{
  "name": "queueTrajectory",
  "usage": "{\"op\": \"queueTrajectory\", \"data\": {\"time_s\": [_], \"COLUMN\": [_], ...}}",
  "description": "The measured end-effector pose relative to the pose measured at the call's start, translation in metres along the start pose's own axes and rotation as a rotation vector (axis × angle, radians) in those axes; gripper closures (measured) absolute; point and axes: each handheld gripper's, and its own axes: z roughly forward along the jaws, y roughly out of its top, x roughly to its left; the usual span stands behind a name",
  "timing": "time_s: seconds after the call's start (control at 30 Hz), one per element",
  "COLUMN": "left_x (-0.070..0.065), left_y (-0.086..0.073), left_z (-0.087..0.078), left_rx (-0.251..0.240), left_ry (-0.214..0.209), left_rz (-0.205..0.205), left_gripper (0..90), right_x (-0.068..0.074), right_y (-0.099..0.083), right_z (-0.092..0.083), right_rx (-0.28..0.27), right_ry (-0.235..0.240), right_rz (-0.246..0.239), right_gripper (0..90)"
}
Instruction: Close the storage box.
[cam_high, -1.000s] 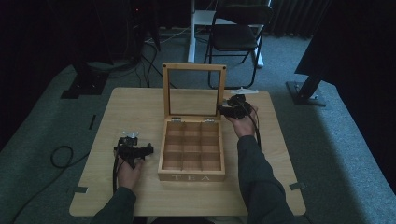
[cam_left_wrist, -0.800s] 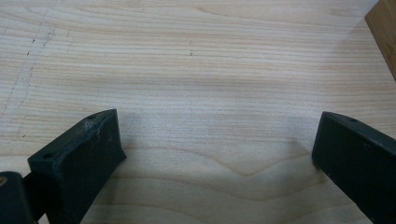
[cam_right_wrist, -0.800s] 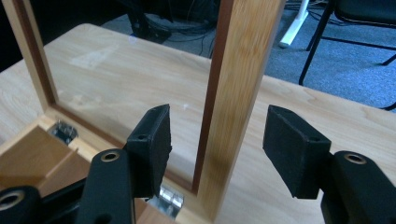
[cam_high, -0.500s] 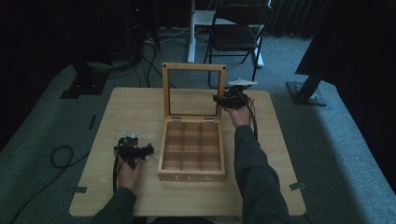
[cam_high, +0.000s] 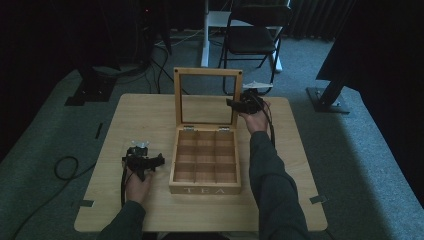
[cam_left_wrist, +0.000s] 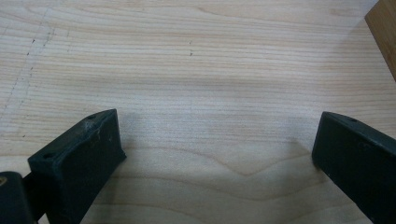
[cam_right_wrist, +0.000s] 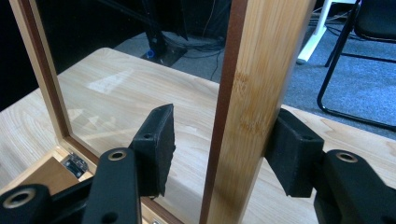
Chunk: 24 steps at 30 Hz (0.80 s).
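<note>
A wooden tea box (cam_high: 205, 162) sits mid-counter (cam_high: 150, 117), nine bare compartments, "TEA" on its front, glass-paned lid (cam_high: 207, 97) upright at 12 o'clock. The right gripper (cam_right_wrist: 219, 140) straddles the lid's frame, jaws closing, one pad off. The left gripper (cam_left_wrist: 217, 154) is at 9 o'clock, jaws apart.

Wooden tea box (cam_high: 205, 162) stood mid-table, marked TEA on its front, nine compartments seemingly empty. Glass-paned lid (cam_high: 207, 97) stood upright, its right frame rail (cam_right_wrist: 252, 107) between black jaws.
</note>
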Motion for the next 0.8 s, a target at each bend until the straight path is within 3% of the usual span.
{"op": "queueTrajectory", "data": {"time_s": [0.43, 0.8], "left_x": [0.0, 0.0], "left_y": [0.0, 0.0], "left_z": [0.0, 0.0], "left_rx": [-0.001, 0.001], "left_ry": [0.0, 0.0], "left_rz": [-0.001, 0.0], "left_gripper": [1.6, 1.6], "right_x": [0.012, 0.022], "right_y": [-0.01, -0.018], "right_z": [-0.022, -0.041], "right_rx": [-0.066, -0.065], "right_ry": [-0.006, -0.001], "right_rz": [-0.006, -0.07], "right_gripper": [49.8, 54.6]}}
